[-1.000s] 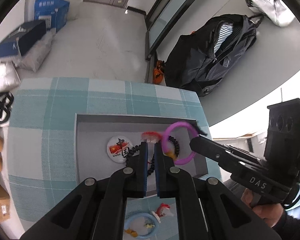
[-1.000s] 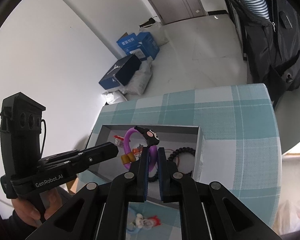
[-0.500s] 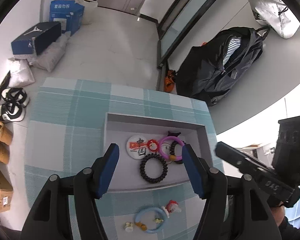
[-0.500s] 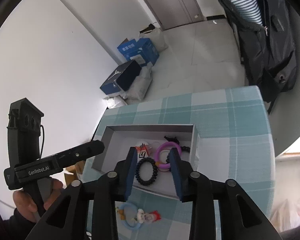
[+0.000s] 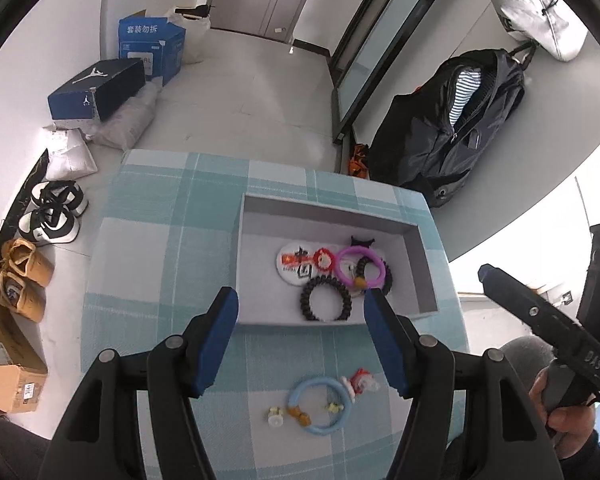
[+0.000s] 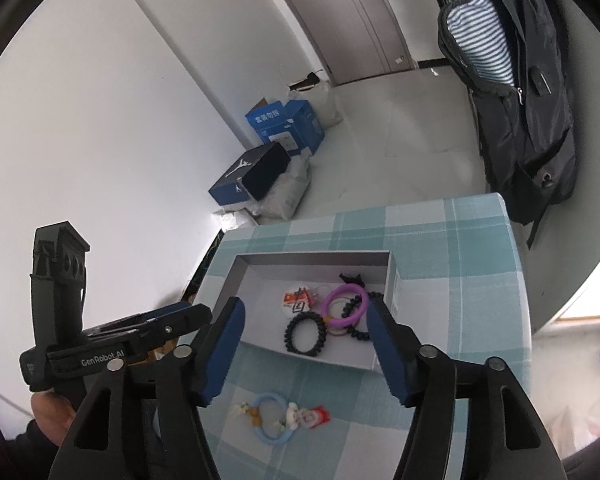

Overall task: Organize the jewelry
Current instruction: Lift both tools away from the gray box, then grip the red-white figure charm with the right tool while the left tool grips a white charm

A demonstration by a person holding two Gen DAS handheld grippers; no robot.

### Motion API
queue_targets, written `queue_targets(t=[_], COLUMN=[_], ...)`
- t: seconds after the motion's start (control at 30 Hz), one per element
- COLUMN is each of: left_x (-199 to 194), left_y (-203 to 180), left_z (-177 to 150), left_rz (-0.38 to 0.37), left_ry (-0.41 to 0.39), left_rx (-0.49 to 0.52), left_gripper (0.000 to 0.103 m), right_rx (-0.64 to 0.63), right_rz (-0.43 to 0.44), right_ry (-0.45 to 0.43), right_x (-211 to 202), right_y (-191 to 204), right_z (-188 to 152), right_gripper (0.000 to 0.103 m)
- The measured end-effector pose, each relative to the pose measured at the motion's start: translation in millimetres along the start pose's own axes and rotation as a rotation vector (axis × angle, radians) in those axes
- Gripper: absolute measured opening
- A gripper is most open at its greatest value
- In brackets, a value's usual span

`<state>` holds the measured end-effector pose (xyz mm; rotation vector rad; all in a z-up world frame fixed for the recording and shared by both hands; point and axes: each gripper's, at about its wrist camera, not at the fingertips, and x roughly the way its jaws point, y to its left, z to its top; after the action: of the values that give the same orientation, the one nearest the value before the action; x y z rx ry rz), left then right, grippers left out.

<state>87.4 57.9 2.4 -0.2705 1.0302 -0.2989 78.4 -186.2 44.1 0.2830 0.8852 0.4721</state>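
A grey tray on the teal checked cloth holds a black coil hair tie, a purple ring bracelet, a black bead bracelet and a round white badge. A light blue charm bracelet lies on the cloth in front of the tray. My left gripper and right gripper are both open and empty, held above the tray's near edge.
The cloth-covered table ends close behind the tray. On the floor are shoe boxes, shoes, a cardboard box and a dark bag.
Both grippers opened and let go: the black coil tie and the purple bracelet now lie in the tray. Both grippers pulled back and up from the tray.
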Motion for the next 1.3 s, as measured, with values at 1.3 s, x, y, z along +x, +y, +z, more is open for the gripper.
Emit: queue_targets(t=[1.3], left_x=[5.2], left_y=[26.5], left_z=[-87.5], left_rz=[0.197], left_ry=[0.015], left_rx=[-0.032], left_gripper=[0.071], right_rx=[-0.018], right_rz=[-0.005], right_ry=[0.175], right_x=[39.9], right_y=[1.8], right_z=[-98.7], right_gripper=[0.077])
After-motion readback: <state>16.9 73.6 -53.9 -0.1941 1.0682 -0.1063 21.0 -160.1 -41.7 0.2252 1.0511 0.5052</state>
